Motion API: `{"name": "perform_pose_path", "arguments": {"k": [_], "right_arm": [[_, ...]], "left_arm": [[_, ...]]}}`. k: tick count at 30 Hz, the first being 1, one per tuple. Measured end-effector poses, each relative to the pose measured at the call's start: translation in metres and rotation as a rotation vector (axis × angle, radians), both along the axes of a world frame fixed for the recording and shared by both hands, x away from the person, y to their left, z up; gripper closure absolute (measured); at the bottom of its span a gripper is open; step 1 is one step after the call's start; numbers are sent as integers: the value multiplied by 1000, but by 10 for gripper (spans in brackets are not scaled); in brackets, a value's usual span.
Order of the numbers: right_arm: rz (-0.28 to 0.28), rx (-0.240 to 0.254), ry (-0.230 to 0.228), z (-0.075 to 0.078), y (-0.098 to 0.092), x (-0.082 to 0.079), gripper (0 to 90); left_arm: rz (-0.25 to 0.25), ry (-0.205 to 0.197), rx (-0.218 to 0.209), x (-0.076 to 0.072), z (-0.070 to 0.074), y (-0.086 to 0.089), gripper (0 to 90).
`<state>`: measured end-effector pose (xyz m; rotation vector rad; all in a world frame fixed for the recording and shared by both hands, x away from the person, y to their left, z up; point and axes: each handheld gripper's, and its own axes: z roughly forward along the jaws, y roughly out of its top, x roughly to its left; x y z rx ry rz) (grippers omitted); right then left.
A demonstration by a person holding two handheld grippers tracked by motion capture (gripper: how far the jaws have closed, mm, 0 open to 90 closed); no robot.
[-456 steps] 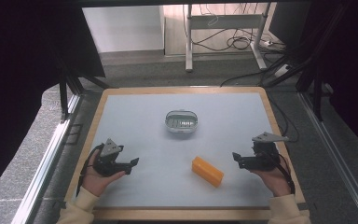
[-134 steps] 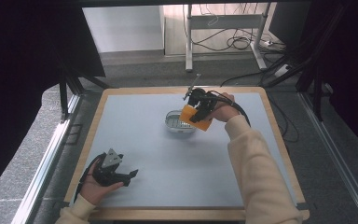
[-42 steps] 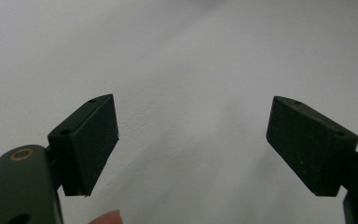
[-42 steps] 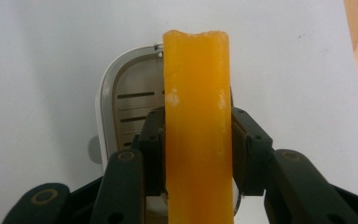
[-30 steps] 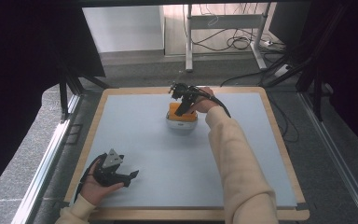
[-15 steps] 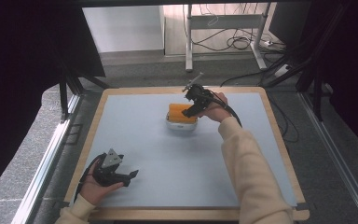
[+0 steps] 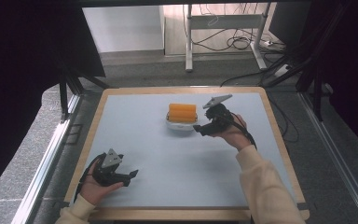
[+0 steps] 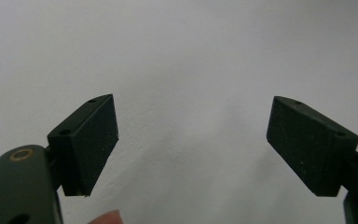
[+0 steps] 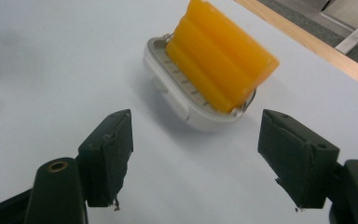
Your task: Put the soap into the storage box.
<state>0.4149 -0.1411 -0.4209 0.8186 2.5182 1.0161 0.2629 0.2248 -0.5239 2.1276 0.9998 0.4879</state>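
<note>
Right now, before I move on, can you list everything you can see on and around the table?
soap bar: one, orange, lying in the dish at the far middle of the table, one end jutting over the rim.
soap dish: one, white with a slatted metal rack, far middle of the table.
table: one, pale grey top with a wooden edge.
metal frame legs: grey, on the floor beyond the table, with black cables beside them.
left gripper: one, black, near left corner of the table, jaws open, nothing between them.
right gripper: one, black, just right of the dish, jaws open and empty.
sleeves: two, cream.
</note>
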Motion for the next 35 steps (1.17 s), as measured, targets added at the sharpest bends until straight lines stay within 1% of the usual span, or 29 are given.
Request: {"name": "perform_pose_path", "arguments": {"k": [1, 2, 6, 7, 10, 13, 16, 19, 20, 22, 24, 25, 28, 33, 35], "right_arm": [[-8, 2, 1, -1, -3, -5, 263], [-11, 10, -8, -3, -8, -12, 264], [-45, 71, -19, -11, -28, -37, 263], [-48, 77, -17, -12, -31, -41, 262], [-59, 62, -23, -19, -45, -56, 252], [-81, 82, -25, -24, -57, -65, 252], [-102, 74, -28, -30, -67, -75, 250], [-129, 97, -19, -43, -76, -86, 252], [-138, 102, -6, -49, -78, -89, 252], [-142, 73, 16, -63, -80, -92, 251], [-149, 62, 27, -68, -82, -93, 249], [-156, 66, 23, -69, -82, -93, 249], [-160, 87, -12, -68, -82, -92, 249], [-165, 84, -49, -73, -80, -94, 249], [-159, 92, -61, -73, -79, -95, 245]], "left_arm": [[0, 1, 0, 0, 0, 0, 168], [1, 2, -1, 0, 0, 0, 168], [5, 6, -4, 1, -1, 1, 167], [6, 6, -3, 1, -1, 1, 167], [8, 5, -1, 2, -1, 1, 167], [10, 5, 1, 2, -1, 1, 167], [9, 4, 2, 2, -1, 1, 167], [7, 1, 2, 2, -1, 1, 167], [8, 1, 2, 2, 0, 1, 167], [8, 0, 2, 2, 0, 1, 168], [6, -1, 4, 2, 0, 1, 167], [5, -3, 6, 2, 0, 0, 167], [7, -3, 8, 2, 0, 0, 167], [7, -4, 5, 3, 2, 0, 167], [9, -3, 5, 3, 2, 0, 167]]}}
